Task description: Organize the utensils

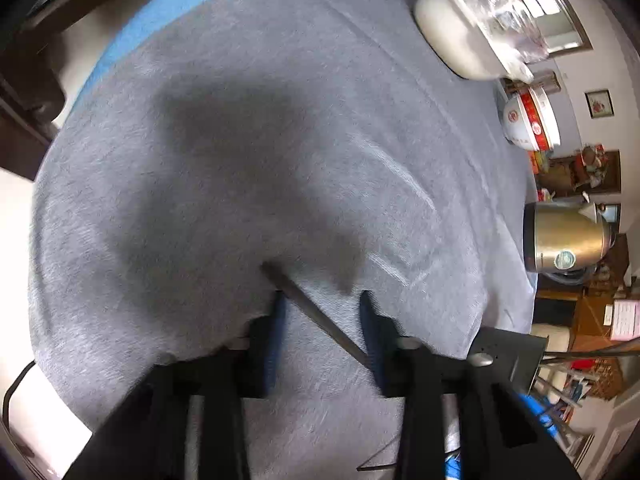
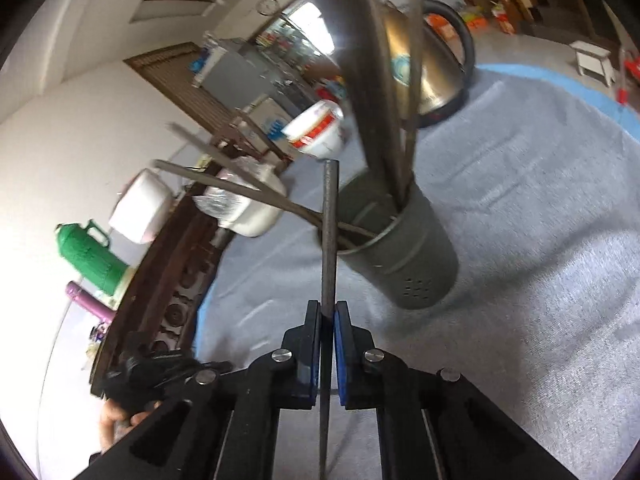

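Through the left wrist camera I have the left gripper [image 1: 322, 300] tipped down over the grey cloth [image 1: 240, 160] on the table, jaws apart, with a dark chopstick [image 1: 316, 312] lying slantwise on the cloth between them; neither pad presses on it. To pick it up well I should turn the jaws square across it before closing, or it may roll away. This view alone shows that stray chopstick.

Through the right wrist camera the right gripper [image 2: 328, 312] is clamped on another chopstick [image 2: 330, 236], which points up towards the metal holder [image 2: 408, 252] standing on the cloth, already carrying several. I would bring the tip over the rim, clear of the leaning ones, then let go. Only here is the holder's mouth visible.
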A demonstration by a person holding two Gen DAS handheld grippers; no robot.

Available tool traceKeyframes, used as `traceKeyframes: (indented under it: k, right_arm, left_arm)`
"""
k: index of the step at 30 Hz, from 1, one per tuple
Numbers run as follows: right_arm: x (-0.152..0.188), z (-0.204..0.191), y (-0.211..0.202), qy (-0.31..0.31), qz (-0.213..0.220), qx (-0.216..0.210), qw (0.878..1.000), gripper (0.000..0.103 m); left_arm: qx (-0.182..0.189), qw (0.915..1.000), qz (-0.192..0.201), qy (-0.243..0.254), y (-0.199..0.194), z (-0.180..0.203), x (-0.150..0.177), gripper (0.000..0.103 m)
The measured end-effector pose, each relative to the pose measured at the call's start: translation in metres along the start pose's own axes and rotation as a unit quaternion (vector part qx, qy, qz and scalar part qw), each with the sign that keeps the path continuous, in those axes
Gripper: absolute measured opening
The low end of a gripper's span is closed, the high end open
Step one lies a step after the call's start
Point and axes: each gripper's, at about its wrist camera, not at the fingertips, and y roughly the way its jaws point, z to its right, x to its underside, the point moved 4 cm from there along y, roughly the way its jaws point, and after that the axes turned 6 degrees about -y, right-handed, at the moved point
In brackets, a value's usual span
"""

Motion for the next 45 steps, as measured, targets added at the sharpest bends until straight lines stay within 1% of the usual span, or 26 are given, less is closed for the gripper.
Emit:
traceKeyframes:
  k: [1,3,4,5,6,7,9,13,15,16,18,19,21,22,23,26,27,29,32,34,36,37,39,43,45]
  right_arm:
    - [0.0,-0.003,-0.003,-0.006,0.004,0.0,1.0,0.007]
    - [0.001,-0.009,-0.011,-0.015,0.012,-0.007,1.0,0.007]
    - [0.002,-0.011,-0.015,-0.017,0.016,-0.011,1.0,0.007]
    - [0.002,-0.013,-0.019,-0.02,0.02,-0.016,0.999,0.007]
    - [0.002,-0.016,-0.023,-0.024,0.025,-0.019,0.999,0.007]
    - [0.001,-0.018,-0.025,-0.03,0.029,-0.021,0.999,0.007]
    - [0.0,-0.025,-0.032,-0.046,0.04,-0.018,0.998,0.007]
    - [-0.002,-0.037,-0.046,-0.074,0.064,-0.01,0.995,0.007]
    - [-0.003,-0.041,-0.049,-0.083,0.066,-0.01,0.994,0.007]
    - [-0.003,-0.042,-0.049,-0.085,0.065,-0.009,0.994,0.007]
    - [-0.003,-0.043,-0.048,-0.085,0.066,-0.009,0.994,0.007]
    - [-0.002,-0.043,-0.047,-0.084,0.064,-0.01,0.994,0.007]
    - [-0.002,-0.042,-0.045,-0.084,0.062,-0.011,0.994,0.007]
    - [-0.001,-0.043,-0.044,-0.084,0.06,-0.012,0.995,0.007]
    - [-0.001,-0.042,-0.044,-0.085,0.059,-0.012,0.995,0.007]
    - [0.0,-0.044,-0.042,-0.089,0.059,-0.015,0.994,0.007]
    - [0.001,-0.044,-0.043,-0.091,0.06,-0.015,0.994,0.007]
    - [0.001,-0.044,-0.044,-0.093,0.062,-0.013,0.994,0.007]
    - [-0.001,-0.041,-0.047,-0.091,0.065,-0.015,0.994,0.007]
    - [-0.001,-0.038,-0.047,-0.087,0.067,-0.012,0.994,0.007]
    - [-0.002,-0.036,-0.047,-0.084,0.068,-0.012,0.994,0.007]
    - [-0.002,-0.034,-0.048,-0.084,0.069,-0.011,0.994,0.007]
    - [-0.003,-0.034,-0.048,-0.084,0.069,-0.01,0.994,0.007]
    - [-0.003,-0.036,-0.049,-0.09,0.071,-0.007,0.993,0.007]
    - [-0.003,-0.038,-0.05,-0.094,0.074,-0.006,0.993,0.007]
  left_arm:
    - [-0.005,0.9999,-0.007,0.007,0.005,0.002,0.002,0.01]
    - [-0.013,0.9998,0.001,0.016,0.006,0.003,0.002,0.01]
    - [-0.017,0.9994,0.008,0.028,0.005,0.005,0.003,0.009]
    - [-0.021,0.9989,0.013,0.041,0.004,0.007,0.004,0.005]
    - [-0.02,0.9985,0.016,0.049,0.003,0.009,0.004,0.005]
    - [-0.018,0.9983,0.017,0.052,0.002,0.01,0.004,0.001]
    - [-0.011,0.9976,0.025,0.063,-0.006,0.012,0.004,0.001]
    - [-0.009,0.9938,0.061,0.093,-0.03,0.02,0.001,0.001]
    - [-0.012,0.9927,0.07,0.098,-0.038,0.024,-0.004,0.001]
    - [-0.013,0.9929,0.067,0.097,-0.04,0.024,-0.005,0.001]
    - [0.0,0.9959,0.044,0.079,-0.038,0.016,-0.004,0.001]
    - [0.007,0.9978,0.027,0.061,-0.037,0.008,-0.004,0.003]
    - [0.008,0.9995,0.003,0.029,-0.028,-0.005,-0.001,0.012]
    - [0.004,0.9998,-0.003,0.019,-0.024,-0.008,0.003,0.019]
    - [0.002,0.9999,-0.009,0.007,-0.02,-0.013,0.004,0.023]
    - [-0.005,0.9993,-0.021,-0.031,-0.012,-0.026,0.005,0.029]
    - [-0.002,0.9988,-0.023,-0.042,-0.009,-0.026,0.003,0.03]
    - [-0.001,0.999,-0.012,-0.043,-0.01,-0.022,0.0,0.034]
    - [-0.002,0.999,-0.001,-0.044,-0.009,-0.016,-0.005,0.034]
    - [-0.01,0.9996,0.009,-0.026,-0.008,-0.009,-0.006,0.032]
    - [-0.021,0.9997,0.013,-0.008,-0.005,-0.002,-0.007,0.019]
    - [-0.03,0.9994,0.017,0.003,-0.004,0.0,-0.008,0.011]
    - [-0.032,0.9991,0.023,0.018,-0.002,0.008,-0.011,0.011]
    - [-0.022,0.999,0.009,0.037,0.001,0.019,-0.009,0.011]
    - [-0.03,0.9985,0.009,0.044,0.001,0.023,-0.009,0.012]
